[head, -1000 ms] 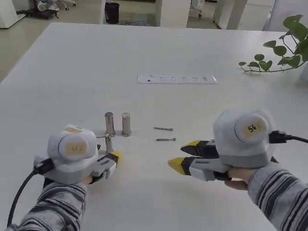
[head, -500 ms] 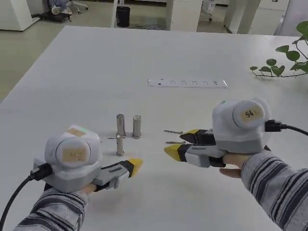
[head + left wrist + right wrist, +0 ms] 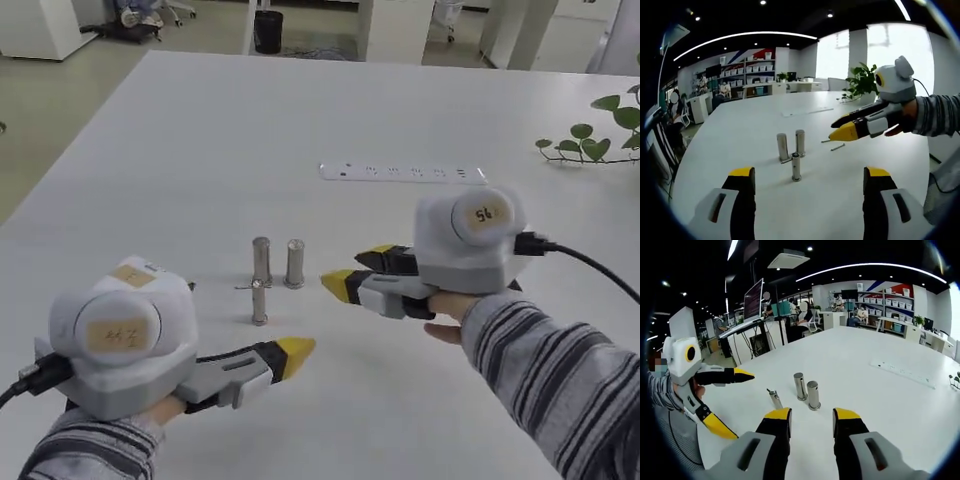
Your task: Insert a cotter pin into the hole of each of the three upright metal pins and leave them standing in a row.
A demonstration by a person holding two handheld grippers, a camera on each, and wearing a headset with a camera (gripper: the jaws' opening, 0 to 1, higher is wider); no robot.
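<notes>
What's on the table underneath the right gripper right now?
Two loose cotter pins lie on the table below the right gripper and its yellow tips, as the left gripper view shows. In the head view, the gripper covers that spot.

The bench [image 3: 200,150] is plain white. The left gripper [image 3: 285,358] and right gripper [image 3: 350,270] have pale grey-white bodies, black jaws and yellow tips. Between them, the three metal pins [image 3: 295,262] are bare silver-grey. Beyond the right gripper are a white power strip [image 3: 403,173] and green plant leaves [image 3: 590,140]. Behind it, the sleeve [image 3: 540,360] is grey with dark stripes and the cable [image 3: 585,265] is black.
</notes>
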